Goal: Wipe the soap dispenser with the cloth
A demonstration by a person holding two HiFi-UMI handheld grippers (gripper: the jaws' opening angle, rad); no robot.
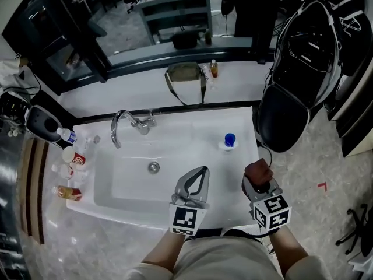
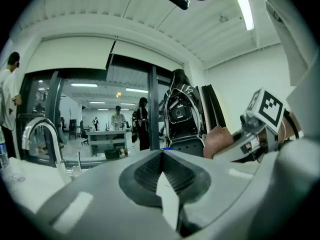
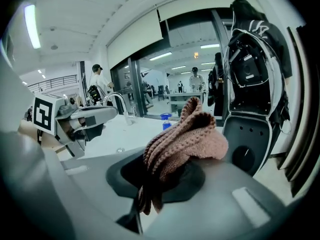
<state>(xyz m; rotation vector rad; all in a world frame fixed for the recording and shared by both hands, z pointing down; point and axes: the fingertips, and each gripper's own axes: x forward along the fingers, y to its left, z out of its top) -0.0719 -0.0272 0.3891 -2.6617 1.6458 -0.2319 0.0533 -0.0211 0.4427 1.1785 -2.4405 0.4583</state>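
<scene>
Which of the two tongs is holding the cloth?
The right tongs: a brown knitted cloth is pinched between them, while the left tongs are shut on nothing.

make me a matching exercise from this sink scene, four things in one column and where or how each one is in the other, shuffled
Things:
1. knitted cloth
2. soap dispenser
3. faucet
4. left gripper

Place or state:
a. at the back left of the sink
b. jaws together, nothing between them
c. clamped in the right gripper
d. stands on the sink's right side, blue top

Pairs: 1-c, 2-d, 3-a, 4-b
</scene>
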